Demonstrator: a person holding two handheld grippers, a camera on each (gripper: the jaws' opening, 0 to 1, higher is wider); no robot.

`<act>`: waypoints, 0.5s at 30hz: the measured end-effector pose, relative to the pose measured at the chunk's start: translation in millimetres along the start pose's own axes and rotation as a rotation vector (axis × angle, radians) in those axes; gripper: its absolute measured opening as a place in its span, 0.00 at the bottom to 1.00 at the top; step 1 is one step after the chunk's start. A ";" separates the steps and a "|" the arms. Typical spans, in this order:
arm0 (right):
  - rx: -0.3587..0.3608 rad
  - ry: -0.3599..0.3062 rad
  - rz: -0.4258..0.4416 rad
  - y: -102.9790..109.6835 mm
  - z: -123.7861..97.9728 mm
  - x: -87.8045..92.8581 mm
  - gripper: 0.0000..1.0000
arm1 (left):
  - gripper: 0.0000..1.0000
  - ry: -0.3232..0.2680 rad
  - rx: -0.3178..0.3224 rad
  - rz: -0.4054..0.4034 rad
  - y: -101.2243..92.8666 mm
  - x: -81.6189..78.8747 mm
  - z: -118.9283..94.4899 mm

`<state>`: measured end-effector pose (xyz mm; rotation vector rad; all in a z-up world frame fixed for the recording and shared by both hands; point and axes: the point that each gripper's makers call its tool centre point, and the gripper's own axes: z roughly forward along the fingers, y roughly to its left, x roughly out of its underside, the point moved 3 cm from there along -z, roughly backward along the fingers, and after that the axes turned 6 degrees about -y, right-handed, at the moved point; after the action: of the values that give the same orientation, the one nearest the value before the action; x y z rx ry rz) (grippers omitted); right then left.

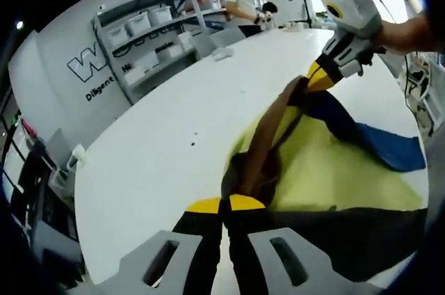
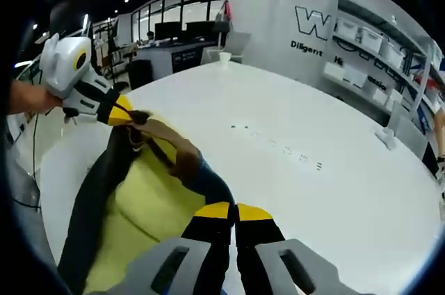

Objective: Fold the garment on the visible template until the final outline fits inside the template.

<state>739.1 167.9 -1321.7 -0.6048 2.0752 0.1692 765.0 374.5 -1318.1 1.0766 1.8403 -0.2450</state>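
Your left gripper (image 1: 224, 204) is clamped on the garment (image 1: 327, 163), jaws together w/ brown fabric pinched between the yellow tips. Your right gripper (image 2: 234, 211) is likewise closed on the garment's edge at the blue part; in the left gripper view it grips the far end, lifted off the surface (image 1: 160, 135). Garment (yellow, brown, blue, black) hangs stretched between both grippers over the white surface, lower part resting on it
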 end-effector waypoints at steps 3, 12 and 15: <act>0.030 -0.029 -0.021 -6.8 6.3 -6.5 0.00 | 0.03 -0.031 -0.034 -0.004 7.8 -3.8 6.1; 0.042 0.004 -0.006 -12.8 32.2 6.7 0.00 | 0.04 0.014 -0.048 -0.010 11.6 16.6 28.9; 0.048 0.015 -0.003 -14.6 38.6 12.6 0.00 | 0.04 0.023 -0.055 -0.009 15.7 22.1 36.4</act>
<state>769.8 164.2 -1351.8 -0.5823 2.0868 0.1130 796.5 375.5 -1350.8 1.0369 1.8625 -0.1866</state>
